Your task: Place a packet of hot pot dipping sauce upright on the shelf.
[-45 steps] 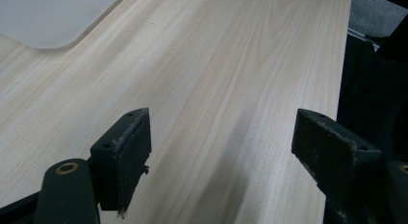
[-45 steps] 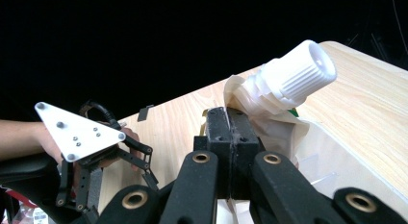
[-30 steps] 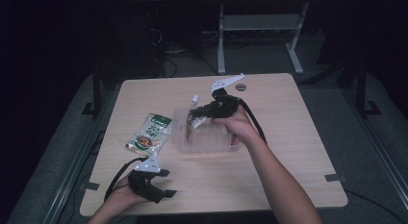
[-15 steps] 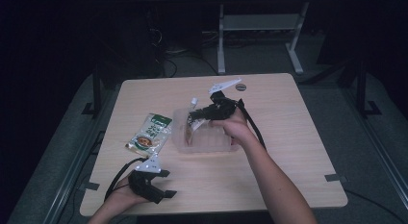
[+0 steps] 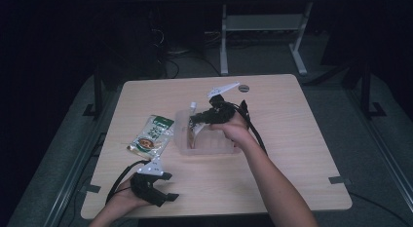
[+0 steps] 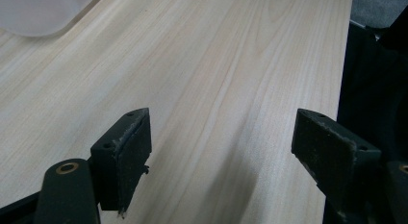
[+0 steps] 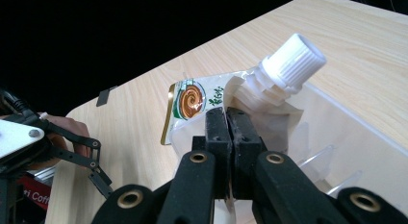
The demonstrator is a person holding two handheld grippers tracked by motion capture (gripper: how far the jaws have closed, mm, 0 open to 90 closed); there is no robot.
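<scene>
Light wooden table (image 5: 302,154), wide and pale, on a dark floor. On its middle, clear plastic bin (image 5: 214,141) with upright dividers inside, also seen in the right gripper view (image 7: 356,147).

Above the bin, right gripper (image 5: 198,121), held from the near side by the right hand (image 5: 234,127), cable trailing along the forearm. Jaws pressed together on the thin edge of a spouted pouch (image 7: 260,106), just under its neck. Pouch upright in the bin, leaning on the wall, lower part inside one compartment; exactly which compartment, not possible to tell. On the pouch front, a round brown swirl picture and some green characters beside it, too small to read.

At the near left edge of the table, left gripper (image 5: 163,197) in the left hand (image 5: 119,202), well apart from the bin. Jaws spread wide, nothing between them, only bare wood below (image 6: 219,132).

Left of the bin, just beside it, a flat green pouch (image 5: 152,136) lying on the table, with a bowl picture; writing on it not readable.

At the lower left corner of the right gripper view, a red label (image 7: 26,197) with white letters "Coff", rest cut off.

White ribbed screw cap (image 7: 294,58) on the top of the spouted pouch, tilted to the right.
</scene>
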